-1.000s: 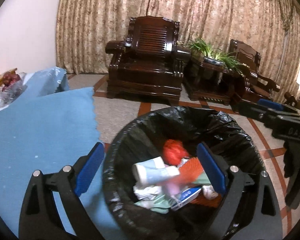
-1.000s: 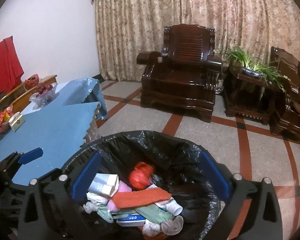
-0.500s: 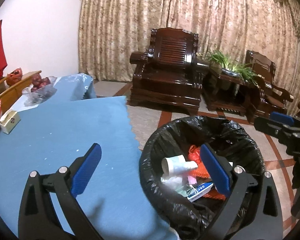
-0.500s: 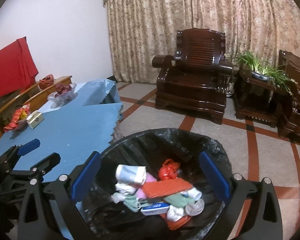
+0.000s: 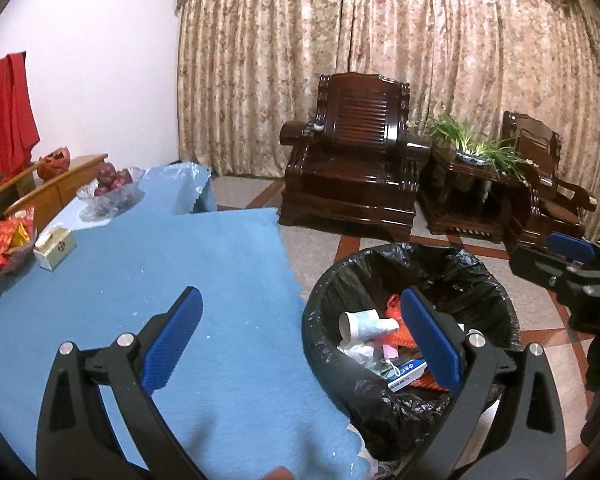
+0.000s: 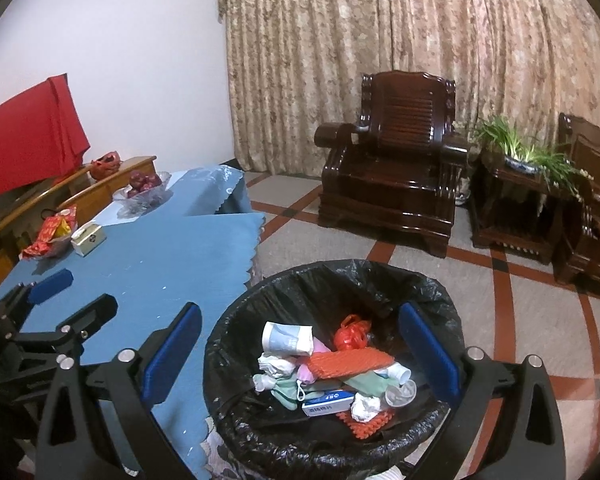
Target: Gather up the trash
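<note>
A bin with a black liner [image 5: 496, 288] [image 6: 440, 292] stands on the floor beside the blue-clothed table [image 5: 188, 268] [image 6: 172, 256]. Trash lies in it: a paper cup [image 5: 358, 324] [image 6: 288, 338], an orange net [image 6: 348, 362], a red bag [image 6: 350, 334], tissues and a small blue-white box [image 6: 328, 402]. My left gripper [image 5: 300, 340] is open and empty, above the table's right edge and the bin's left side. My right gripper [image 6: 300, 356] is open and empty above the bin. Each gripper shows in the other's view, the right one [image 5: 572, 264] and the left one [image 6: 60, 300].
On the table's far left are a small gold box [image 5: 54, 246] [image 6: 88, 238], a snack bowl [image 6: 50, 236] and a glass fruit bowl [image 5: 112, 192] [image 6: 144, 190]. Dark wooden armchairs [image 5: 356, 172] [image 6: 396, 184] and a plant stand [image 6: 520, 200] stand by the curtain.
Both grippers have drawn back and up from the bin. The left one has swung left over the table. The cup has settled in the bin.
</note>
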Available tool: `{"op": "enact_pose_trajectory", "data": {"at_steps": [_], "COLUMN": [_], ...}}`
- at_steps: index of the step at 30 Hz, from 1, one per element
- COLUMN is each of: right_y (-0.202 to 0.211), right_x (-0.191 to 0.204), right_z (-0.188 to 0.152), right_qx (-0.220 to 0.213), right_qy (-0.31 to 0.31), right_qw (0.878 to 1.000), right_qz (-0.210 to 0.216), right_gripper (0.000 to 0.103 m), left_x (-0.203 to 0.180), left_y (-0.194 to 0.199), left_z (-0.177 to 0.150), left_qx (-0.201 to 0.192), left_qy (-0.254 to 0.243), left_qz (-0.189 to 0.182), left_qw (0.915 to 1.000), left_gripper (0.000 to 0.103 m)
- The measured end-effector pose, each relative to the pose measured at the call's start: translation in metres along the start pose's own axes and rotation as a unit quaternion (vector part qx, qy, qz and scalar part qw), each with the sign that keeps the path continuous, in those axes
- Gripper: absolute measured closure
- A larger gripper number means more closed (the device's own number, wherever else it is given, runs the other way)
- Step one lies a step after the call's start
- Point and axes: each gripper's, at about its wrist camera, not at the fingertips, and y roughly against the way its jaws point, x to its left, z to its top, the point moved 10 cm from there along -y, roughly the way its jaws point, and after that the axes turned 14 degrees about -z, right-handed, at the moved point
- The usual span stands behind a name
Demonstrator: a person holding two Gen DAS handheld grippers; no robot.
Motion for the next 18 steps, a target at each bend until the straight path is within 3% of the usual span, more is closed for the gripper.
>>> {"op": "enact_pose_trajectory", "data": {"at_steps": [18], "right_y": [0.034], "right_x": [0.017], "right_z": [0.022], "right_qx": [-0.037], "right_qy": [0.017], "right_qw": [0.999], "right_qz": [0.017], "right_gripper": [0.006], "left_x": [-0.007], "left_y": [0.045], "left_z": [0.026], "left_qx": [-0.038], "left_qy": [-0.006], "left_qz": [0.01], "left_qw": [0.9992], "left_gripper": [0.006]}}
